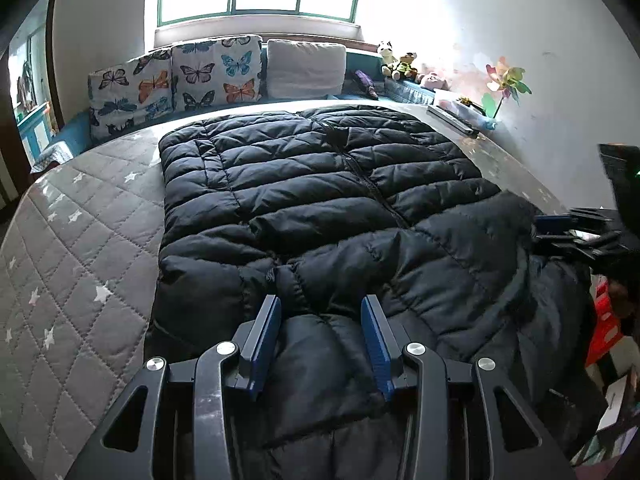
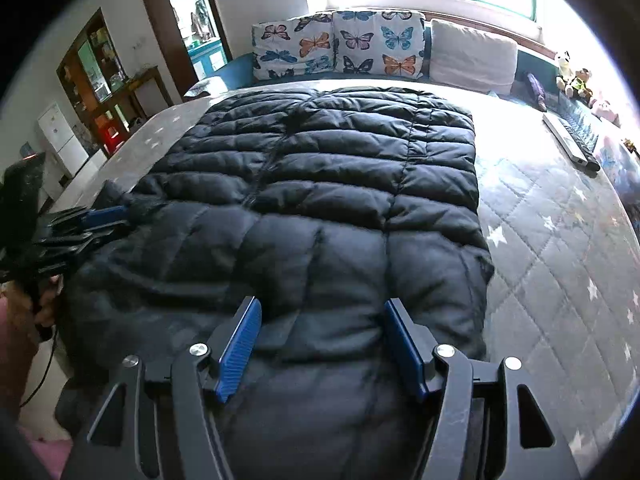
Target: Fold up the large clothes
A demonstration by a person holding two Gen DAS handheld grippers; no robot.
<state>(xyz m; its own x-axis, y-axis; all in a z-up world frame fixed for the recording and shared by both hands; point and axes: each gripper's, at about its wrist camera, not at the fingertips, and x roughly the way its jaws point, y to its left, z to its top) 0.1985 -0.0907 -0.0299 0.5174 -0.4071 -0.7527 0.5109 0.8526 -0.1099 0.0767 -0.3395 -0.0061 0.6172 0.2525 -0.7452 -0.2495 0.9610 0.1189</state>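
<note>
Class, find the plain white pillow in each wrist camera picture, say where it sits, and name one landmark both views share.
Left wrist view: the plain white pillow sits top centre, under the window, right of the butterfly cushions.
Right wrist view: the pillow sits upper right, again right of the butterfly cushions.
Shared landmark: the black puffer jacket spread on the bed, just below the pillow.
</note>
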